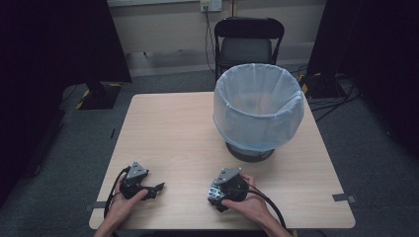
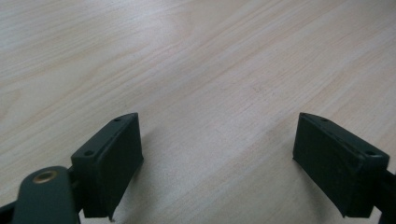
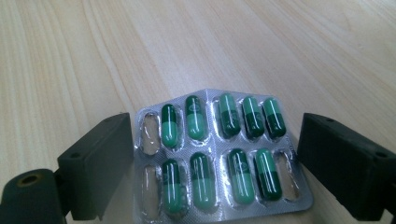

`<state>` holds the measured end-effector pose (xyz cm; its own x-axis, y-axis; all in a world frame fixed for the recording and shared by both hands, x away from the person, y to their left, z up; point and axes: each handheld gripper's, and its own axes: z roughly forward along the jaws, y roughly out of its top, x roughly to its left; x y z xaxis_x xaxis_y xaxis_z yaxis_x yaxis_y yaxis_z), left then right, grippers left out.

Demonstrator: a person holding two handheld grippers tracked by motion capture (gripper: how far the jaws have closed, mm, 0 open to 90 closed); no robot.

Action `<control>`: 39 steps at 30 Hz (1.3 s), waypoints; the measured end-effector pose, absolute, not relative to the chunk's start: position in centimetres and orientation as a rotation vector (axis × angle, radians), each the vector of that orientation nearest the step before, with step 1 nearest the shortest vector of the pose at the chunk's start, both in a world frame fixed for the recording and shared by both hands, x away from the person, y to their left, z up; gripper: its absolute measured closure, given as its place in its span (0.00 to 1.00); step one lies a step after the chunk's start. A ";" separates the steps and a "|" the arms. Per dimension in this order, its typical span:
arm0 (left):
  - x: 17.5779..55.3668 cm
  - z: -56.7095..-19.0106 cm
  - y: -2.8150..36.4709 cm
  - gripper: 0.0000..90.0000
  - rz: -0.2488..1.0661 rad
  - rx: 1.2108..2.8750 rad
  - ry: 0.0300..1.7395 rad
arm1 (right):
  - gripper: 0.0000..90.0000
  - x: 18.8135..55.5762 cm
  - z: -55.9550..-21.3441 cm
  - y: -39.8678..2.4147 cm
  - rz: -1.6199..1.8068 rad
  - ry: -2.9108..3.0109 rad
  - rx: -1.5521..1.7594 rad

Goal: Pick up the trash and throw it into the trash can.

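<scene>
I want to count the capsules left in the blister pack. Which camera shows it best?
The right gripper view: the blister pack lies flat between the open jaws, green capsules and emptied pockets plain. The high view gives a small pale patch beside the right gripper. The left gripper view looks at bare table.

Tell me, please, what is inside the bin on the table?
The bin holds a pale, see-through liner folded over its rim. Only the liner's upper inside wall shows; the bottom is hidden by the near wall, so any contents cannot be seen.
</scene>
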<state>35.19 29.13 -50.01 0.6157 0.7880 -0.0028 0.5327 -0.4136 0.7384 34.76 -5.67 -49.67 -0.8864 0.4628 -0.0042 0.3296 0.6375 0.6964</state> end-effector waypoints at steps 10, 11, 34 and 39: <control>35.2 -50.0 29.1 0.17 0.452 2.116 1.033 | 0.42 35.0 -49.3 -6.2 1.104 2.642 0.694; 35.2 -50.0 29.1 0.17 0.452 2.116 1.033 | 0.43 35.0 -49.2 -6.1 1.106 2.642 0.695; 35.2 -50.0 29.1 0.17 0.452 2.116 1.033 | 0.45 35.4 -42.1 -7.0 1.329 2.524 0.722; 35.2 -50.0 29.2 0.17 0.453 2.119 1.031 | 0.45 35.5 -40.1 -7.3 1.382 2.501 0.698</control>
<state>35.21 29.15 -50.00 0.6173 0.7867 -0.0006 0.5317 -0.4166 0.7374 35.49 -7.29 -40.08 -0.8686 0.4929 0.0515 0.3058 0.4514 0.8383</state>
